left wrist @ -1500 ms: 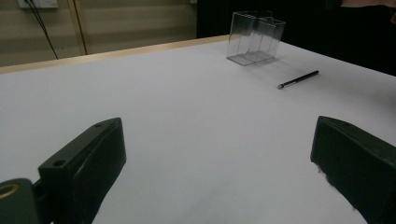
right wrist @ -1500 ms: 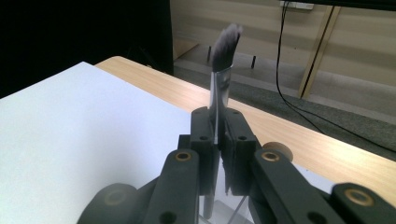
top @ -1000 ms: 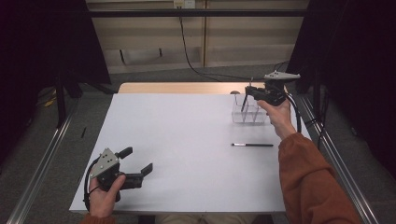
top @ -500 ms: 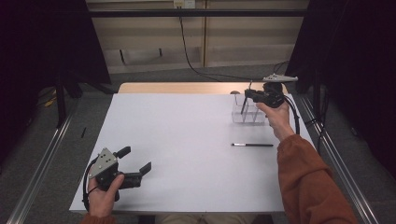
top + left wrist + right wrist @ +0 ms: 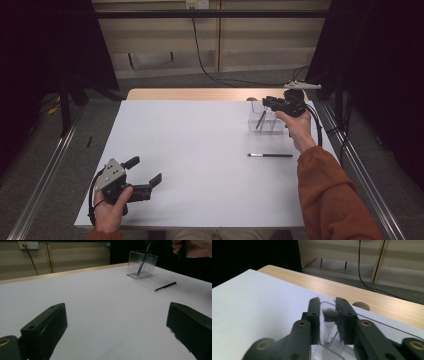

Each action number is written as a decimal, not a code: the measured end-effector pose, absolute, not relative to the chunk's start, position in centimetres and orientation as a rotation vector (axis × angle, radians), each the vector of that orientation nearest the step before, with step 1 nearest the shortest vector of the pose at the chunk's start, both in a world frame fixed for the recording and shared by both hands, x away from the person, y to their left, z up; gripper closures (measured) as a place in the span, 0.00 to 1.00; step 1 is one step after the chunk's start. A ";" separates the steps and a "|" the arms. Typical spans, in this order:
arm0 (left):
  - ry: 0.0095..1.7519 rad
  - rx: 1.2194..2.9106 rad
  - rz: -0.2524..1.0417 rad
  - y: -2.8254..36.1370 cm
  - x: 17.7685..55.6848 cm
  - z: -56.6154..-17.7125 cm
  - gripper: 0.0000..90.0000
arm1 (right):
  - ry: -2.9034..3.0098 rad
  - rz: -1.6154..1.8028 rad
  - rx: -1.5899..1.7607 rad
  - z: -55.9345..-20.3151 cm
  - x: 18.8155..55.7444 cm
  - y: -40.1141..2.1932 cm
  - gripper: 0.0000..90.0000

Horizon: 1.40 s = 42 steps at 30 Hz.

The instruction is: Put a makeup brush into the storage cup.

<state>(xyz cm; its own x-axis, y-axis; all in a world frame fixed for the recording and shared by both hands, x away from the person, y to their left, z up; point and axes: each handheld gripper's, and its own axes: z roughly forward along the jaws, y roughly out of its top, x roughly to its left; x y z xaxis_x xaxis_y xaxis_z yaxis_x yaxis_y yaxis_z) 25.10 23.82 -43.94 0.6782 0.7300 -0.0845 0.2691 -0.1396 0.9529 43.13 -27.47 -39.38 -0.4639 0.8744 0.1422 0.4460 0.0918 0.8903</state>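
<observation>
White sheeting covers the table [image 5: 200, 150], with a strip of bare wood along its far edge. Toward the far right corner stands a clear plastic box [image 5: 265, 120], an open-topped holder with dividers, and a dark brush [image 5: 260, 120] leans tilted inside it, handle end down. The right gripper [image 5: 266, 102] hangs directly over that box, held in a hand whose orange sleeve comes up from the bottom right. Its jaws have just been opening; in the right gripper view they stand a narrow gap apart with the brush's dark tip between them, and whether the pads press on it cannot be told for certain, though a sliver of space shows on the left side. Nearer the person, well apart from the box, a second brush [image 5: 270, 155] lies flat on the sheet. The left gripper [image 5: 152, 180] rests at the near left corner, its jaws spread wide with nothing between them.
</observation>
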 end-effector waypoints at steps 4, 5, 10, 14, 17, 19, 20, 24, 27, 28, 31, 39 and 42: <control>0.811 1.714 0.487 23.8 25.1 -44.0 0.04 | 1.927 1.347 1.303 -39.6 42.8 -27.7 0.69; 0.812 1.712 0.486 23.8 25.1 -44.0 0.04 | 1.925 1.344 1.309 -39.6 42.7 -27.8 0.66; 0.814 1.711 0.486 23.8 25.1 -43.9 0.04 | 1.915 1.377 1.301 -39.7 42.2 -28.2 0.47; 0.813 1.713 0.491 23.8 25.1 -43.9 0.04 | 1.914 1.391 1.272 -39.3 41.8 -28.4 0.35; 0.819 1.701 0.493 23.9 25.0 -43.9 0.04 | 1.907 1.408 1.253 -39.0 41.3 -28.3 0.30; 0.822 1.688 0.489 24.0 25.0 -43.9 0.04 | 1.910 1.417 1.241 -39.1 40.8 -28.3 0.26; 0.824 1.686 0.490 24.1 25.0 -43.9 0.04 | 1.909 1.423 1.239 -39.2 40.5 -28.4 0.25; 0.820 1.687 0.492 24.0 24.9 -43.8 0.04 | 1.891 1.453 1.236 -39.4 39.7 -28.7 0.20; 0.813 1.689 0.491 24.0 24.9 -43.8 0.04 | 1.882 1.472 1.237 -39.4 39.0 -28.9 0.15; 0.817 1.686 0.488 24.0 24.8 -43.8 0.04 | 1.877 1.475 1.236 -39.4 38.8 -29.0 0.13; 0.815 1.687 0.491 24.0 24.8 -43.8 0.04 | 1.874 1.480 1.237 -39.5 38.2 -29.1 0.08; 0.810 1.693 0.493 24.1 24.8 -43.7 0.04 | 1.883 1.488 1.241 -40.0 36.9 -29.4 0.03; 0.811 1.693 0.491 24.1 24.8 -43.7 0.04 | 1.891 1.492 1.246 -40.2 36.5 -29.5 0.04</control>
